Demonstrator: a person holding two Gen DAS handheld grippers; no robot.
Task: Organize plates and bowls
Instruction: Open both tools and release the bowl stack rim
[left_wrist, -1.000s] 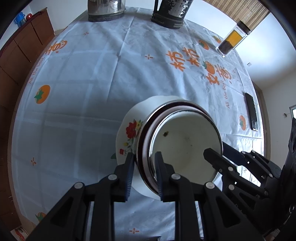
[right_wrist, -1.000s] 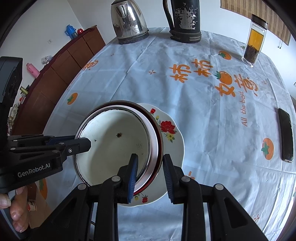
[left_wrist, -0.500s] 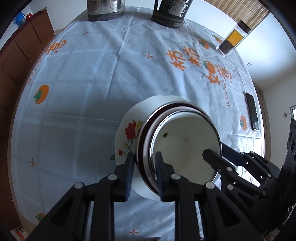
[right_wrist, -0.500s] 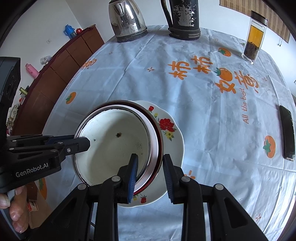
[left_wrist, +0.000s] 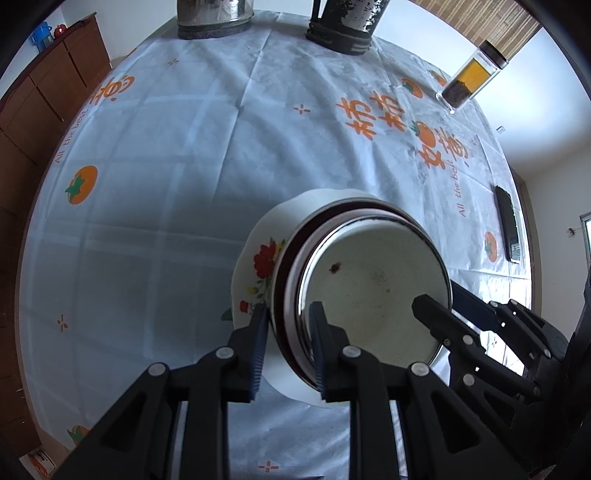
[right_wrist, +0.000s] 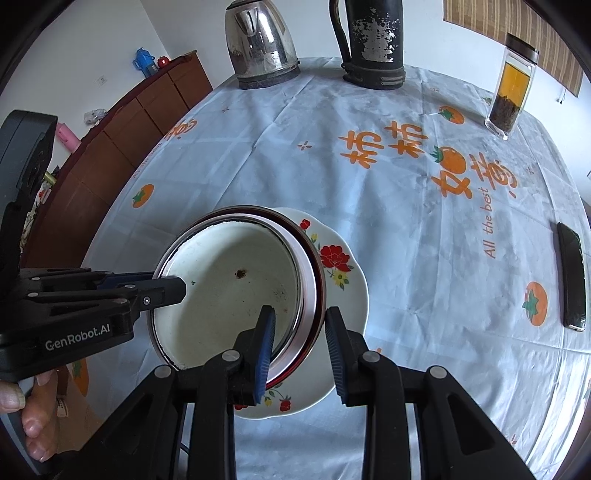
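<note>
Nested enamel bowls (left_wrist: 369, 288) (right_wrist: 229, 295), white inside with a dark red one outermost, sit on a white plate with red flowers (left_wrist: 258, 266) (right_wrist: 347, 288). My left gripper (left_wrist: 288, 332) straddles the stack's near left rim, one pad inside and one outside, shut on it. In the right wrist view it (right_wrist: 173, 284) comes in from the left. My right gripper (right_wrist: 299, 332) clamps the opposite rim the same way and shows at the right of the left wrist view (left_wrist: 439, 299). Whether the plate rests on the tablecloth I cannot tell.
A round table carries a white cloth with orange print (right_wrist: 369, 177). At its far edge stand a steel kettle (right_wrist: 262, 40), a black thermos (right_wrist: 373, 40) and a glass tea jar (right_wrist: 513, 88). A dark phone (right_wrist: 570, 273) lies at right. A wooden cabinet (right_wrist: 129, 133) stands left. A person's hand (right_wrist: 29, 417) holds the left gripper.
</note>
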